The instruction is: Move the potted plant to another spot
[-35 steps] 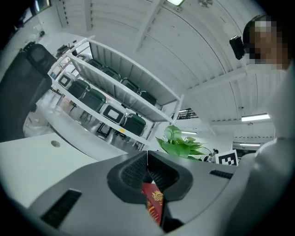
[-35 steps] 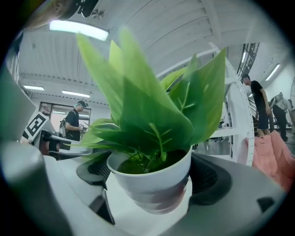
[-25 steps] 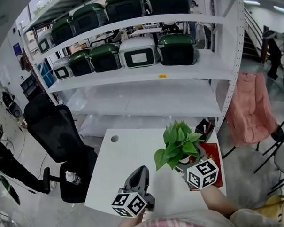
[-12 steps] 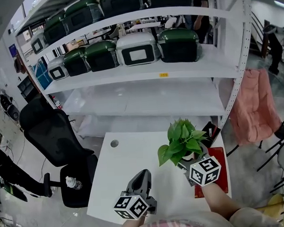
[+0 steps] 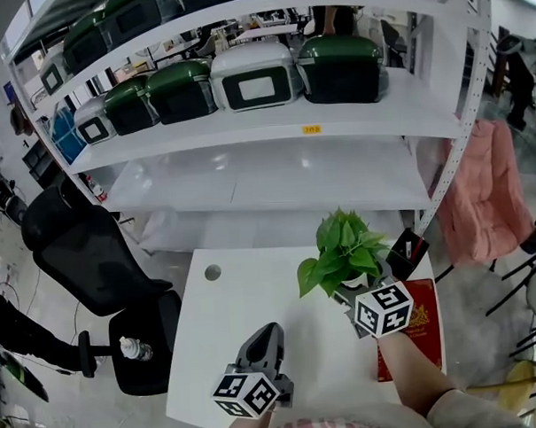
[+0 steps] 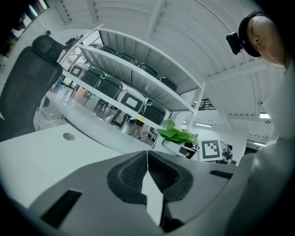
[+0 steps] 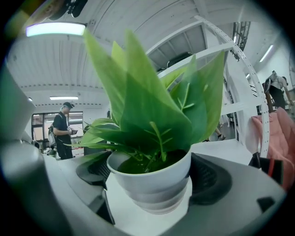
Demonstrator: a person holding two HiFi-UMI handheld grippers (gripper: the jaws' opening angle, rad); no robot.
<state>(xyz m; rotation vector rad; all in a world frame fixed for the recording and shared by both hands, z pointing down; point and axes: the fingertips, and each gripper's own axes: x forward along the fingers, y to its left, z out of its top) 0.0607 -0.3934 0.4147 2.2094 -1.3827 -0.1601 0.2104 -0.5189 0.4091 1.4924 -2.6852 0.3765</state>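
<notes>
The potted plant (image 5: pixel 341 248) has broad green leaves in a small white pot (image 7: pixel 150 182). My right gripper (image 5: pixel 347 289) is shut on the pot, one jaw on each side, and holds it upright over the right part of the white table (image 5: pixel 224 335). The leaves fill most of the right gripper view. My left gripper (image 5: pixel 269 331) is shut with nothing in it, low over the table near its front edge. In the left gripper view the closed gripper (image 6: pixel 147 156) points toward the plant (image 6: pixel 177 134), which is ahead and to the right.
A red book (image 5: pixel 419 322) lies on the table's right edge, with a black object (image 5: pixel 408 251) beyond it. White shelves (image 5: pixel 273 129) holding several green cases stand behind the table. A black office chair (image 5: pixel 88 252) and a bottle (image 5: pixel 132 349) are at left, a pink folding chair (image 5: pixel 489 199) at right.
My right gripper has carried the plant off the red book's near corner, toward the far side of the table. The left gripper has stayed about where it was.
</notes>
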